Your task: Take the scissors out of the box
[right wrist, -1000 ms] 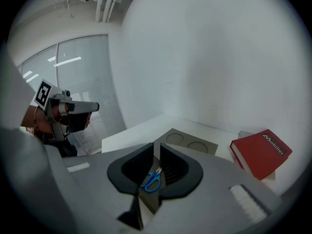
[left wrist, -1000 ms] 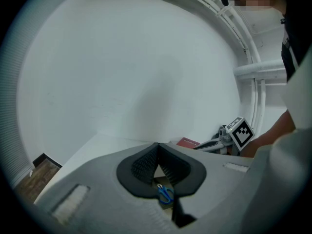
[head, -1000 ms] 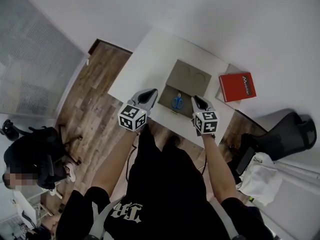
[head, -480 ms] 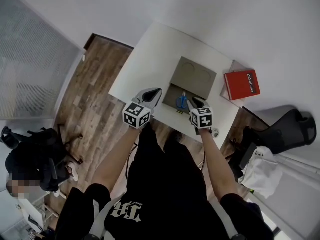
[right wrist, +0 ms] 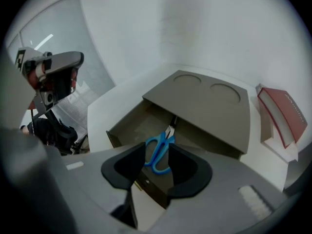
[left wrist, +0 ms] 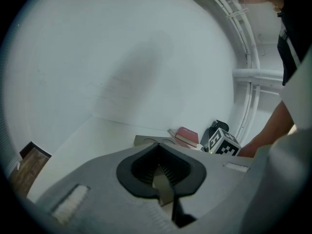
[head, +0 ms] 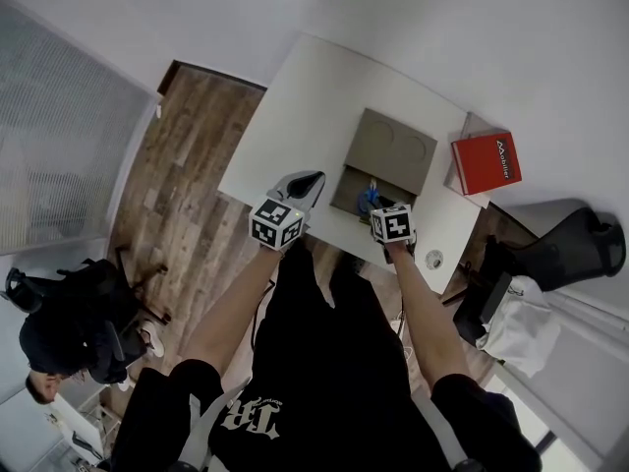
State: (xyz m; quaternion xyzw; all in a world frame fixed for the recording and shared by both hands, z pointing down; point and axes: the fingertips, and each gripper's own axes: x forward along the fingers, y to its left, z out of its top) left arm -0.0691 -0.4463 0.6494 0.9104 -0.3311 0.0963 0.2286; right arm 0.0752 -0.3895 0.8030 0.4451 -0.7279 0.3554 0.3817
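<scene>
A brown cardboard box [head: 391, 150] stands on the white table [head: 305, 106] with its drawer pulled open toward me. Blue-handled scissors [right wrist: 160, 152] lie in the drawer [right wrist: 134, 123], and in the head view the scissors [head: 369, 199] show just beyond my right gripper [head: 379, 205]. My right gripper [right wrist: 157, 150] tips down over the drawer. Its jaws have just been opening and stand apart, with the scissors seen between them below, untouched. My left gripper [head: 307, 182] hovers at the table's front edge, left of the box. In the left gripper view its jaws [left wrist: 158, 167] meet, with nothing held.
A red book [head: 486, 161] lies on a white sheet right of the box. A small round object [head: 433, 259] sits near the table's front right corner. A black chair [head: 570, 249] stands to the right, and wooden floor lies to the left.
Both grippers came down toward the table. The right one tipped downward and moved in over the open drawer and scissors. The left one dropped a little beside the box.
</scene>
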